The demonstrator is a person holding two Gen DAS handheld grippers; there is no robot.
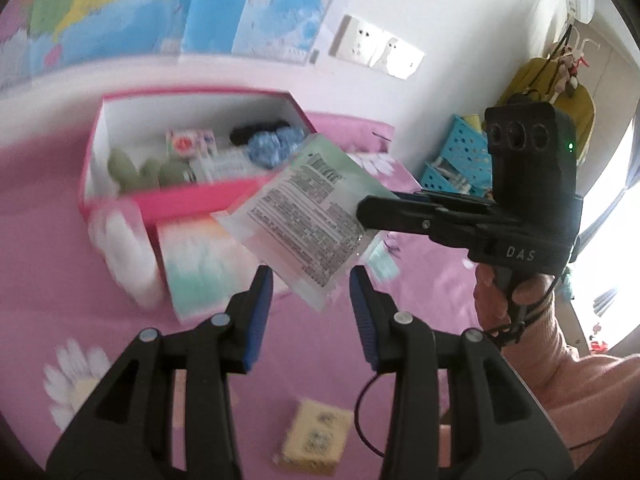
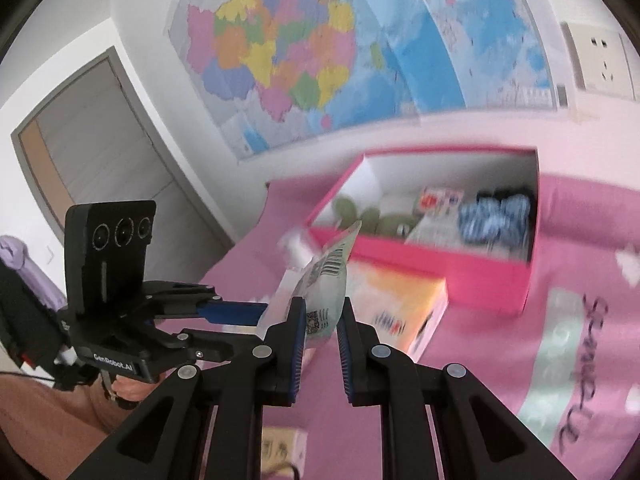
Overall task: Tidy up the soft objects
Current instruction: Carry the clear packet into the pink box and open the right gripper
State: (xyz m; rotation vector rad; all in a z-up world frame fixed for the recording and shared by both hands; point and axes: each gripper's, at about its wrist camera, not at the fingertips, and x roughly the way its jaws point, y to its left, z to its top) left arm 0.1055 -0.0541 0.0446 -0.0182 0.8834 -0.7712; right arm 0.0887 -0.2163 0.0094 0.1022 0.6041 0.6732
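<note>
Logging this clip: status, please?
Right gripper shut on wipes packet, held above the bedspread. Left gripper open, empty beneath it. Pink box open ahead; tissue pack in front.

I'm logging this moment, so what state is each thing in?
Left claw: open, empty, just below the packet.
Right claw: shut on the packet's edge.
Packet: lifted off the bed, tilted, printed side toward the left camera.
Pink box: open, no lid on, partly filled.
Tissue pack: lying against the box front.
Yellow sponge: flat on the bedspread, untouched.
</note>
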